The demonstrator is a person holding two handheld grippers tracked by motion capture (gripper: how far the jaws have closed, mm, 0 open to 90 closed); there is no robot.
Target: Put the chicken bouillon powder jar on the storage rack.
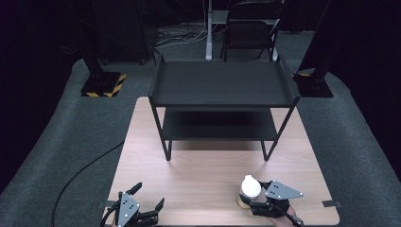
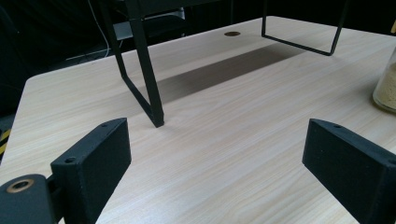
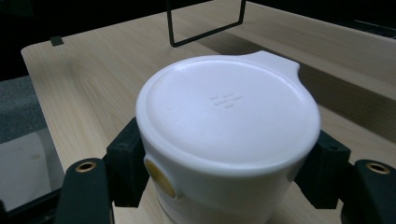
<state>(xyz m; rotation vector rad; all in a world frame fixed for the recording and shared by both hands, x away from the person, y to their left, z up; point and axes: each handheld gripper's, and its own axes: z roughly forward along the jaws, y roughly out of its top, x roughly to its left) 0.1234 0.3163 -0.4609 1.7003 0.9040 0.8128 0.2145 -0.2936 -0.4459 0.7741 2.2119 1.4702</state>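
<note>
Presently, a white-capped jar (image 1: 249, 191) was catalogued near the desk's (image 1: 208, 182) front edge, clamped under its cap by the right claw (image 3: 224, 172), presumably for lifting toward the black shelf rack (image 1: 222, 92); left claw (image 2: 219, 172) released, idle.

Black claws (image 1: 150, 211) (brass screw holes), grey plates.

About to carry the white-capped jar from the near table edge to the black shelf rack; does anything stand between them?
Nothing visible: bare table lies between the jar, held in the right gripper, and the rack.
</note>
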